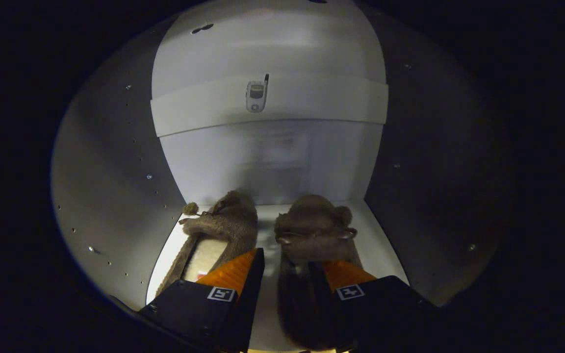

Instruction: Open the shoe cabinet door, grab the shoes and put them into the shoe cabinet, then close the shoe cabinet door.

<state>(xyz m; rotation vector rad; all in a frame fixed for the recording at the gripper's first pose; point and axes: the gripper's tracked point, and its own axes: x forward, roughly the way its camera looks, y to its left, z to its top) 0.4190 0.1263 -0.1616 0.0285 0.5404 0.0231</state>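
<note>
I am looking into the white shoe cabinet (272,157). Two brown fuzzy slippers lie side by side on its floor (378,235), toes toward the back wall. The left slipper (231,220) has a pompom and a pale insole and lies just ahead of my left finger. The right slipper (314,220) runs back under my right finger. Its inner side wall lies between the fingers of my gripper (286,259). A strip of white floor shows between the left finger and that slipper, so the gripper stands open.
A white shelf (321,103) crosses the cabinet above the slippers, with a small flip phone (256,96) at its front edge. The cabinet's side walls (111,171) close in on the left and right, each with rows of peg holes.
</note>
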